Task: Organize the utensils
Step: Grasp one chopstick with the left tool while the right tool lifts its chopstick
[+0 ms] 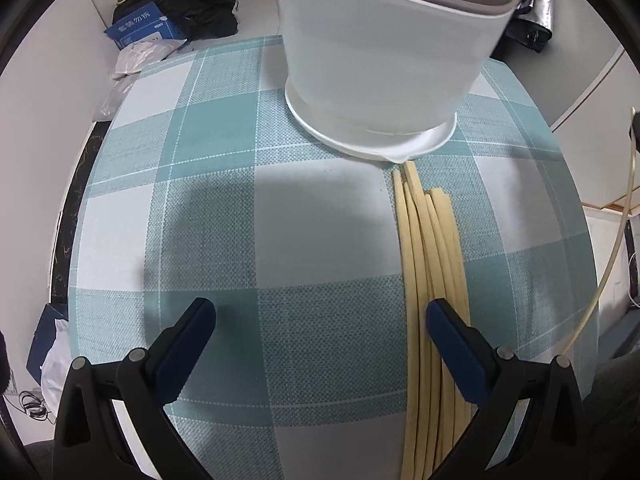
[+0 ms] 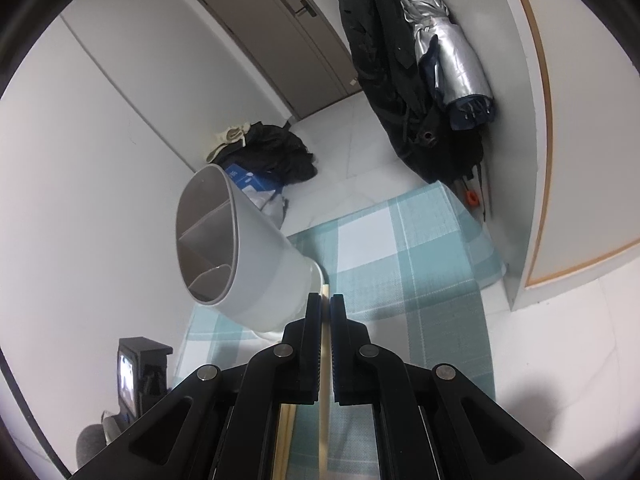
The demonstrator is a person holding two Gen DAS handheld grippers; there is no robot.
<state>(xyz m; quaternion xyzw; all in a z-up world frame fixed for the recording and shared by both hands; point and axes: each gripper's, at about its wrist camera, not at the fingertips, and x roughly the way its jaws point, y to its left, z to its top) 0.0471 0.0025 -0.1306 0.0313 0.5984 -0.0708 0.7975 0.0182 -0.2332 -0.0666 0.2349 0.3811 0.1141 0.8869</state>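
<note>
The left gripper (image 1: 320, 320) hangs over the checked cloth (image 1: 208, 184) on the worktop with its jaws spread wide and nothing between them, its right finger just above the bundle of pale chopsticks (image 1: 428, 248) lying on the cloth. The right gripper (image 2: 325, 304) has its jaws pinched onto a single chopstick (image 2: 325, 380). Beyond both, the white utensil holder (image 1: 384, 52) stands on the cloth, the bundle's far ends touching its base.

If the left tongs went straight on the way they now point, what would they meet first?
Probably the checked tablecloth: the left tongs stand open and point steeply down at bare cloth. The chopsticks lie by the right-hand finger, and the white utensil holder stands further ahead. Depth is hard to judge.
</note>
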